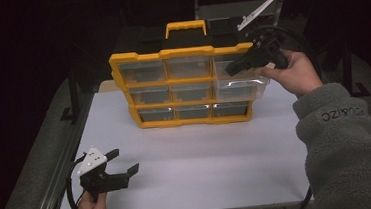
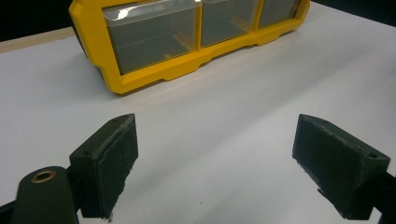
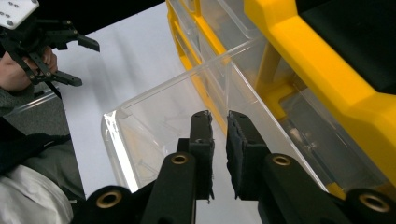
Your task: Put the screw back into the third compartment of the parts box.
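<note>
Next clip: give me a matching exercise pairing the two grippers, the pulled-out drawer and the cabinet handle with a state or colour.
Things:
1. left gripper
2. right gripper
3. clear plastic drawer in the yellow drawer cabinet
4. cabinet's top handle

States:
a. yellow
b. fingers wide apart above the white table
c. pulled partway out
d. fingers nearly together at the drawer wall

Pairs: 1-b, 2-d, 3-c, 4-a

- We see a yellow plastic organiser frame (image 1: 121, 79) with a smooth, slightly glossy look.
- Its clear plastic drawers (image 3: 154, 121) look glossy and catch the light.
- The white bench (image 1: 202, 153) looks matt and smooth.
- The left black tongs (image 2: 215, 163) carry rough, matt pads (image 2: 116, 158).
- The person's grey sleeve (image 1: 346, 137) is fleecy cloth.
</note>
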The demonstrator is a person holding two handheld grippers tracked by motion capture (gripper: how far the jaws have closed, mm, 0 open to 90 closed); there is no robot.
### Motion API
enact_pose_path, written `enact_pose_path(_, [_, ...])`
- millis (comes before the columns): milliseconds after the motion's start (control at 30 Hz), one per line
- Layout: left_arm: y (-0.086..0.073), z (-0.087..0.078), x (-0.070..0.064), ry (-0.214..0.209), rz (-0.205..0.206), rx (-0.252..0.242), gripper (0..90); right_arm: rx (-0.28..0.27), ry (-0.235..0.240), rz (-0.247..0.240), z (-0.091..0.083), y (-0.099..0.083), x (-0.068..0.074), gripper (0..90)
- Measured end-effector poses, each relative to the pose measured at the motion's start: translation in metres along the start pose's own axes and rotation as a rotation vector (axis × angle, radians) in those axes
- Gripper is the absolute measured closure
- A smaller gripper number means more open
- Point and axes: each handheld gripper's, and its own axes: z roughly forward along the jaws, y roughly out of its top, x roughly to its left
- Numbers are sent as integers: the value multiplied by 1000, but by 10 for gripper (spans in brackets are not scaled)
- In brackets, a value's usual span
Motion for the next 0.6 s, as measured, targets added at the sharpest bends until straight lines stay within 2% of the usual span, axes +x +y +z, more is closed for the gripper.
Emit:
enact_pose_path(233, [0,0,-1,-1,1,-2,140,-30,-16,7,-15,-4,4,734])
enact_pose_path(400, [-1,0,-1,1,0,-3,140,-49,-29,24,-30,-10,7,697])
enact_pose_path(600, [-1,0,-1,3,2,-1,140,-74,-52,21,-49,-20,9,658])
